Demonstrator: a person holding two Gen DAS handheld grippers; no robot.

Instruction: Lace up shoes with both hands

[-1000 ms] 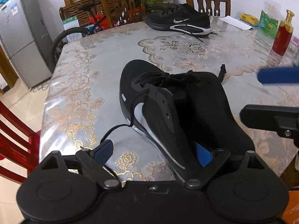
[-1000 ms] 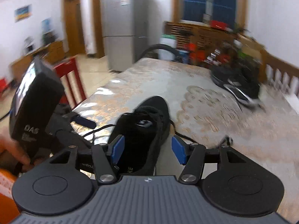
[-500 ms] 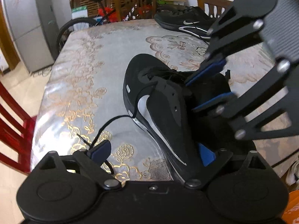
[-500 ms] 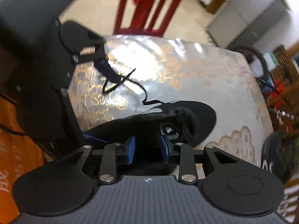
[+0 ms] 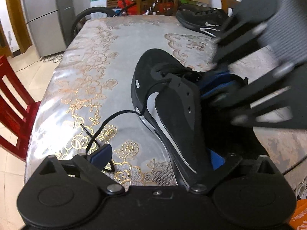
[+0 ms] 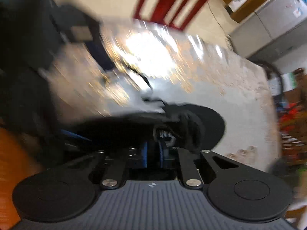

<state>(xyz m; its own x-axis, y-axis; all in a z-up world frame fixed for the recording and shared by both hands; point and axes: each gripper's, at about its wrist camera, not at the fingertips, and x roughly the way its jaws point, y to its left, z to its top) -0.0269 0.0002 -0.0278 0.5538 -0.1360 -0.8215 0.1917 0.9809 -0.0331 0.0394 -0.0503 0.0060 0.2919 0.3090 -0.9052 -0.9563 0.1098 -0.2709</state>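
A black sneaker [image 5: 172,103] with a white swoosh lies near the table's front edge, toe pointing away. Its loose black lace [image 5: 107,122] trails left over the tablecloth. My left gripper [image 5: 159,157] is open, its jaws straddling the shoe's near side wall at the heel. My right gripper [image 5: 220,88] reaches down from the right into the shoe opening. In the blurred right wrist view the right gripper [image 6: 152,153] has its blue pads almost together around the tongue area of the sneaker [image 6: 191,122]; what they pinch is unclear.
A second black sneaker [image 5: 203,22] sits at the table's far right. A red chair [image 5: 13,103] stands left of the table, with a fridge [image 5: 44,15] and a bicycle wheel [image 5: 90,17] behind. The table edge runs just under my left gripper.
My right gripper has swung in from the right and down into the shoe opening, and its jaws have narrowed from wide open to almost together. My left gripper has stayed on the heel.
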